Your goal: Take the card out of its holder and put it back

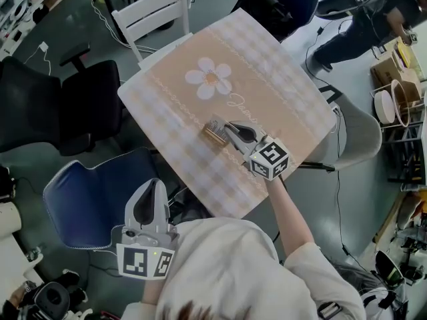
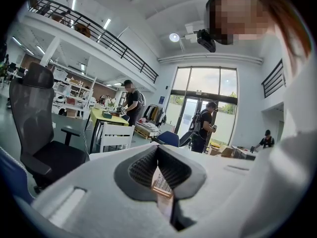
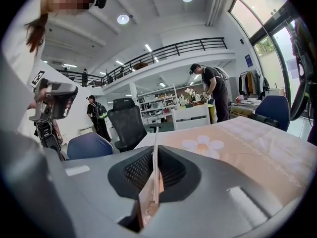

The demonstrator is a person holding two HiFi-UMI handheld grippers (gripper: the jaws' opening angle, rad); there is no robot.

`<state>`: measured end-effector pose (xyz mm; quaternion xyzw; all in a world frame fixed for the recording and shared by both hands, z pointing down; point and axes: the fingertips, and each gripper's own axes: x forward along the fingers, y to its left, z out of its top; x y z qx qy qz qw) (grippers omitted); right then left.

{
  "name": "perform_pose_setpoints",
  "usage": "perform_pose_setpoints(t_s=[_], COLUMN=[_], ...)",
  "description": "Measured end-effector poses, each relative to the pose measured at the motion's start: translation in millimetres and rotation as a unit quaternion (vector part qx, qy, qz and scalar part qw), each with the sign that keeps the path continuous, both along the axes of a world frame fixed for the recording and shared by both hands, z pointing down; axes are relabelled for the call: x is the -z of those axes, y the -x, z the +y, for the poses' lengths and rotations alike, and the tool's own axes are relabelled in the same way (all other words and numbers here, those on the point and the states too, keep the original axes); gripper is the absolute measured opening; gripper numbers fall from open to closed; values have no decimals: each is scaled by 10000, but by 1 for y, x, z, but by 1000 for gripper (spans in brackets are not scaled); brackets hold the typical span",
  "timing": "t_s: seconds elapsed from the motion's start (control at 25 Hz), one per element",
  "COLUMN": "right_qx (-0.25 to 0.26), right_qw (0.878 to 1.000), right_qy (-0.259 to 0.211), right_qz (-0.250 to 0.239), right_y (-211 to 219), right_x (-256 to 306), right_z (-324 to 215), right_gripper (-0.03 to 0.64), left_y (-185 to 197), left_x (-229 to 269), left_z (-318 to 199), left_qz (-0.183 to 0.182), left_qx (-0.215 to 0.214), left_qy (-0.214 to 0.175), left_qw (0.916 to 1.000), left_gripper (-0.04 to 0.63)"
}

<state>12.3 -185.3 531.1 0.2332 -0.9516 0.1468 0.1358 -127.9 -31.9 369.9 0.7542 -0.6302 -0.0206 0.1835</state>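
A small wooden card holder (image 1: 213, 137) sits on the peach checked tablecloth (image 1: 200, 45), just below its white flower print. A pale card (image 1: 217, 123) stands upright at the holder. My right gripper (image 1: 229, 129) reaches in from the right and is shut on that card. In the right gripper view the card (image 3: 154, 167) shows edge-on, pinched between the dark pads. Whether its lower edge sits in the slot I cannot tell. My left gripper (image 1: 151, 187) hovers off the table's near-left corner, shut and empty, and the holder (image 2: 161, 183) shows far off through the gap under its pads.
A white chair (image 1: 157, 12) stands at the table's far side. A black office chair (image 1: 73, 105) is at the left, a blue chair (image 1: 90, 199) at the near left, a grey chair (image 1: 360, 135) at the right. A person (image 1: 363, 22) is beyond the far right corner.
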Motion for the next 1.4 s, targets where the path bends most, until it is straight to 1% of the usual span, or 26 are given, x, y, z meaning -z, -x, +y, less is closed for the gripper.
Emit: perform_pose_setpoints(t_s=[0.76,1.4], right_qx=[3,8], right_qw=[10000,10000], right_qy=[29,-25], right_qz=[34,36], right_y=[-1,-1], right_x=[-14,-14], right_z=[1,2], right_gripper=[18,18], left_y=[0,0], left_x=[0,3], left_z=[-1,1], left_qz=[-2,-15], left_qx=[5,18], left_qy=[-10,-46], left_qw=[10000,10000], left_gripper=[0,0])
